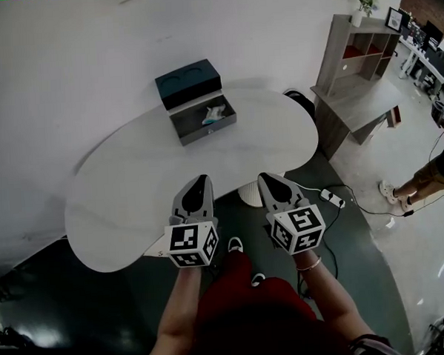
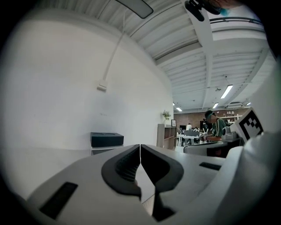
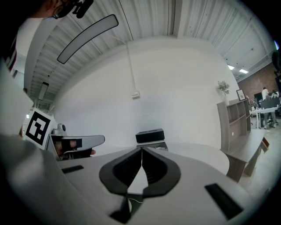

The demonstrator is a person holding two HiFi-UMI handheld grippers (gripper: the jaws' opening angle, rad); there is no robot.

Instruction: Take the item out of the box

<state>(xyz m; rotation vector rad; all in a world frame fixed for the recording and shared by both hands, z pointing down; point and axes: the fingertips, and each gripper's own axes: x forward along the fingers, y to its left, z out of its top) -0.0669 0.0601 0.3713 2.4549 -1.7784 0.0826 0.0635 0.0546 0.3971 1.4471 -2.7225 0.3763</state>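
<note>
Lying inside the open box [image 1: 203, 120] toward the far side of the desk [image 1: 126, 193] is the item [image 1: 215, 112], a pale bundle with a touch of teal. Judging from that, nothing of the task is done yet. The dark lid [image 1: 188, 82] is standing raised behind the grey tray, so the way in is open, but the reach, the grasp and the lift out are all waiting.

The left hand-held gripper [image 1: 198, 183] is hovering at the near edge of the desk, well apart from the box and pointing roughly toward it. Its jaws are pressing together tip to tip, with nothing between them. In the left gripper view the left hand-held gripper [image 2: 140, 151] is showing its dark pads meeting along a thin seam, and the box [image 2: 106, 140] is sitting beyond, a little to the left of that seam.

The right hand-held gripper [image 1: 269, 179] is hanging just beside its partner, also at the near edge and also far from the box. In the right gripper view the right hand-held gripper [image 3: 142, 154] is likewise closed on nothing, and the box [image 3: 150, 137] is appearing almost straight ahead above the closed tips. Whichever one is going for the item will probably need to cross the desk and spread its jaws first.
</note>
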